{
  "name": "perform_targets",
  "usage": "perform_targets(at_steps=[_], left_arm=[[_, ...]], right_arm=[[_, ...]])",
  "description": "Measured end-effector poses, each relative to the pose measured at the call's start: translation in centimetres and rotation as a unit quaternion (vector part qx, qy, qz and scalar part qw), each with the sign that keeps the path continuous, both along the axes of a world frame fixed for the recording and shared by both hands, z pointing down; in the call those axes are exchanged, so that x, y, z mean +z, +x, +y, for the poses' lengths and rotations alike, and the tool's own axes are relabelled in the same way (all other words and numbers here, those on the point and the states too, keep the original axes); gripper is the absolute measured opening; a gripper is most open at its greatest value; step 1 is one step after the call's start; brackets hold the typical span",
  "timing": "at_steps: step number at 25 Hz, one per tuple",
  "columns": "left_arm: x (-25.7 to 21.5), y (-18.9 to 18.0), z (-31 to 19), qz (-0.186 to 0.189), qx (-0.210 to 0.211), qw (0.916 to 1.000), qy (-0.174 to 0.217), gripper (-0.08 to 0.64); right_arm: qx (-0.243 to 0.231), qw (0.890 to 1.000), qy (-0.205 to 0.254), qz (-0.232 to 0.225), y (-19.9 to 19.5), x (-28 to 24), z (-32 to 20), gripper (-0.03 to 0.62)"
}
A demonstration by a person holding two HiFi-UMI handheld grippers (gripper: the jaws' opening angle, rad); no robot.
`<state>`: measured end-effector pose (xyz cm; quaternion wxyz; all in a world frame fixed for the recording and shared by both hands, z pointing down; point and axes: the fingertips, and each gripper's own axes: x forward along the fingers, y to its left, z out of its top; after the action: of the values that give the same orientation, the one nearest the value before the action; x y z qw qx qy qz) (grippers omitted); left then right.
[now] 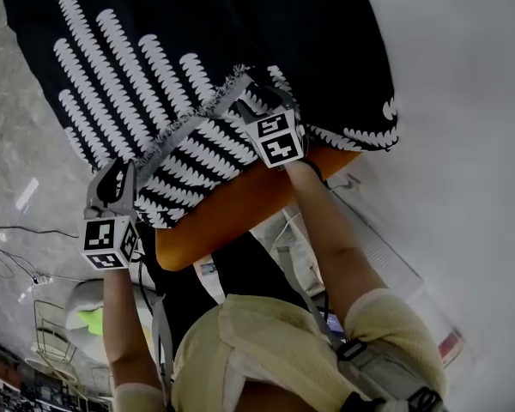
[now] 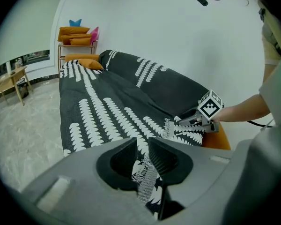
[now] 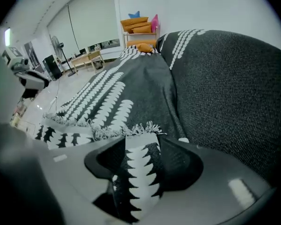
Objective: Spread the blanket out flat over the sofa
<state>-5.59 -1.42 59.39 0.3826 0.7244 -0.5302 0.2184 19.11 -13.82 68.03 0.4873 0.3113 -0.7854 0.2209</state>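
Hem of the black-and-white woven blanket (image 2: 98, 111) is pinched in my left gripper (image 2: 141, 149) fingers, loose between parted right gripper (image 3: 143, 146) fingers; it covers the orange sofa (image 1: 232, 209); laying the edge, I'd release next

Blanket (image 1: 197, 50) over the sofa (image 1: 240, 206), shelf (image 2: 77, 44) beyond its far end

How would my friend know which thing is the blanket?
Find the long orange sofa beside the white wall. Draped over it lies a black woven blanket with rows of white feathery stripes and a fringed end. The stacked cushions at the far end are plain orange.
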Motion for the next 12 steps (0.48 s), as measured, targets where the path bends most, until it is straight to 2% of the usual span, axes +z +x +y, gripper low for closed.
perform_targets(at_steps=[4,8,12], left_arm=[[0.0,-0.1,-0.3,-0.007,-0.005,1.0000,-0.001,0.079],[0.4,0.5,0.0,-0.003,-0.006,0.9999,-0.008,0.080],[1.1,0.8,0.2,0.001,-0.004,0.9999,-0.015,0.080]], right_arm=[[-0.042,0.999,0.005,0.027,1.4,1.3,-1.0,0.233],[-0.063,0.997,-0.040,0.024,2.1,2.9,0.0,0.276],[-0.072,0.993,-0.086,0.034,2.9,5.1,1.5,0.276]])
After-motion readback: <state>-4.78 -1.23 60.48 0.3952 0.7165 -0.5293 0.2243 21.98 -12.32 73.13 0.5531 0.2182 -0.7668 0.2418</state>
